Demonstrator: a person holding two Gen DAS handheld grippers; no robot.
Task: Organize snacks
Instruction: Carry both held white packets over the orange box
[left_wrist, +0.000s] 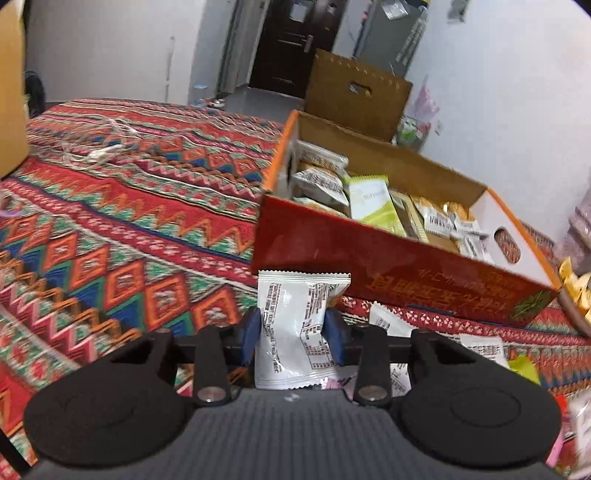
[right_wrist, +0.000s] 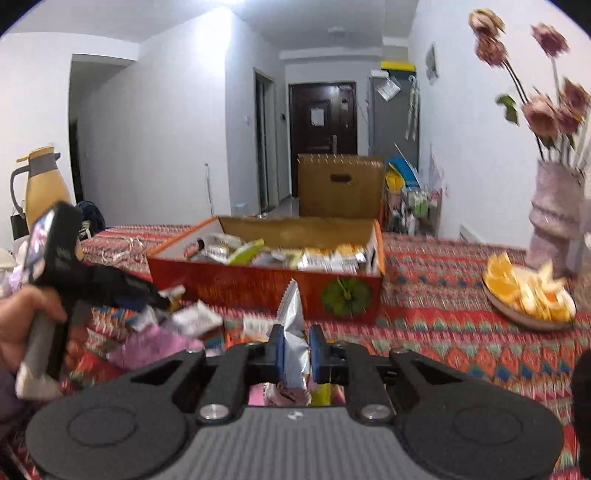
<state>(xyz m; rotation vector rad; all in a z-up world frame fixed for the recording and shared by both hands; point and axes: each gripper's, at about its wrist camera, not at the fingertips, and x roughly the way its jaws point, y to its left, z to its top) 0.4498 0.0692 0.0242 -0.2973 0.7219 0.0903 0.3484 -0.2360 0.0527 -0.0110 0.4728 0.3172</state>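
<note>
From the left wrist camera, the left hand-held gripper pinches a white snack packet between its blue pads, the packet standing upright with its printed back showing. At two o'clock from it sits the red snack box, open and tilted in this view, packed with wrapped snacks, a green-and-white packet among them. The box rests on a surface covered by a patterned red cloth. More loose packets lie on the cloth at three o'clock.

From the right wrist camera, the right hand-held gripper clamps a silvery packet edge-on, its serrated end pointing up. The box stands at twelve o'clock, beyond the packet. At nine o'clock the other hand-held gripper hangs above scattered packets. A plate of orange slices sits at two o'clock, near a vase of flowers.
</note>
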